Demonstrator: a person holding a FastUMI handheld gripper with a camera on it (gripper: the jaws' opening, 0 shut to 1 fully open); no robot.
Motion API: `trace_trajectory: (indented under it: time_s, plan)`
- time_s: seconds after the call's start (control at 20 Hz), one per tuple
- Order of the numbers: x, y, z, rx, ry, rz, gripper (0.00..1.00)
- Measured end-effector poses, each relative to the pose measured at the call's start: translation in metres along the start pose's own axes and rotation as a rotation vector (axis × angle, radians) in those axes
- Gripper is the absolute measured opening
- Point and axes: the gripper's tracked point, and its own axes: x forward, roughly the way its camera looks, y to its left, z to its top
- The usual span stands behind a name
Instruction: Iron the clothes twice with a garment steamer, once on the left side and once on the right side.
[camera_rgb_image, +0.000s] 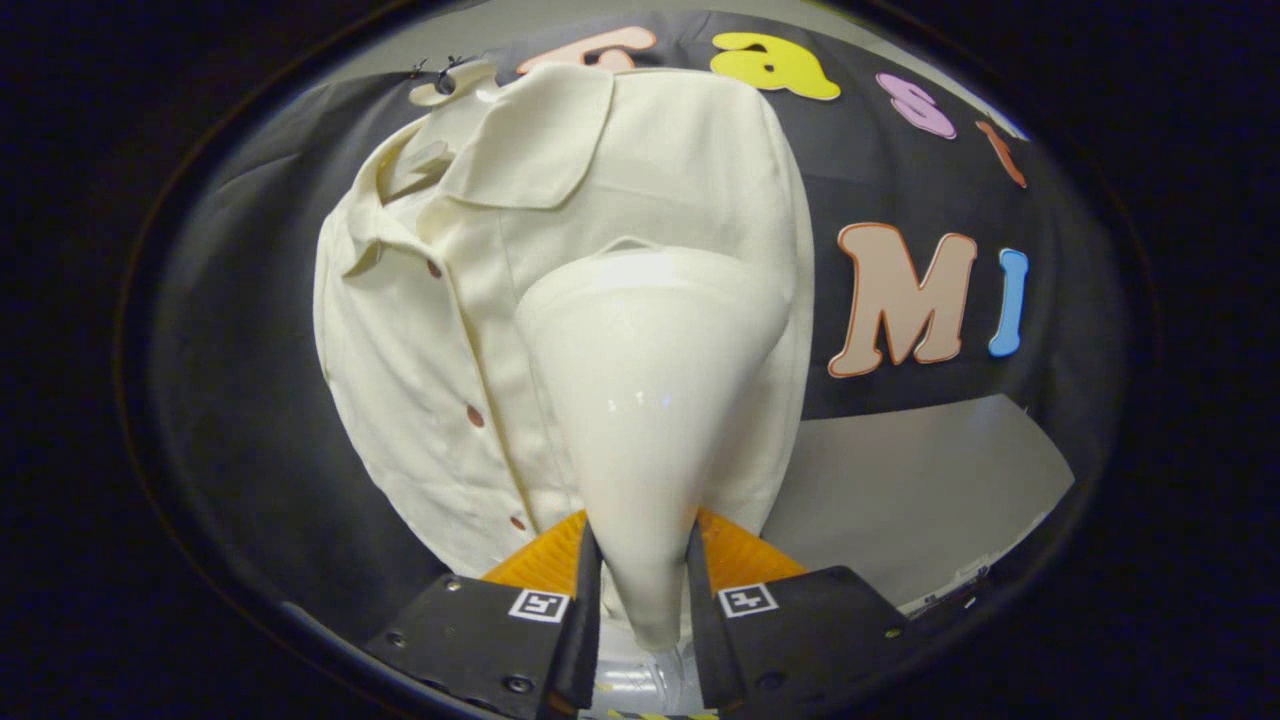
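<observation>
Squarely ahead of the fingers hangs the cream button-front shirt (420, 330) on its hanger (455, 82), against the booth wall. Its long axis runs from 12 to 6 o'clock. The white garment steamer (645, 400) points at 12 o'clock, its wide head against the panel to the 3 o'clock side of the button placket. The gripper (640, 600) has both fingers pinching the steamer's narrow handle.

We see a cream shirt (420, 330) hanging buttoned against the wall, collar up. Our glossy white steamer (645, 400), gripped at its narrow handle, presses its wide head against the shirt's right side.
</observation>
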Motion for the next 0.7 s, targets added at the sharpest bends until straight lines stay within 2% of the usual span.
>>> trace_trajectory:
  time_s: [0.3,0.7]
  plan:
    - [0.025,-0.009,-0.047,-0.023,0.07,-0.003,0.4]
    - [0.054,-0.016,-0.12,0.01,0.196,-0.011,0.4]
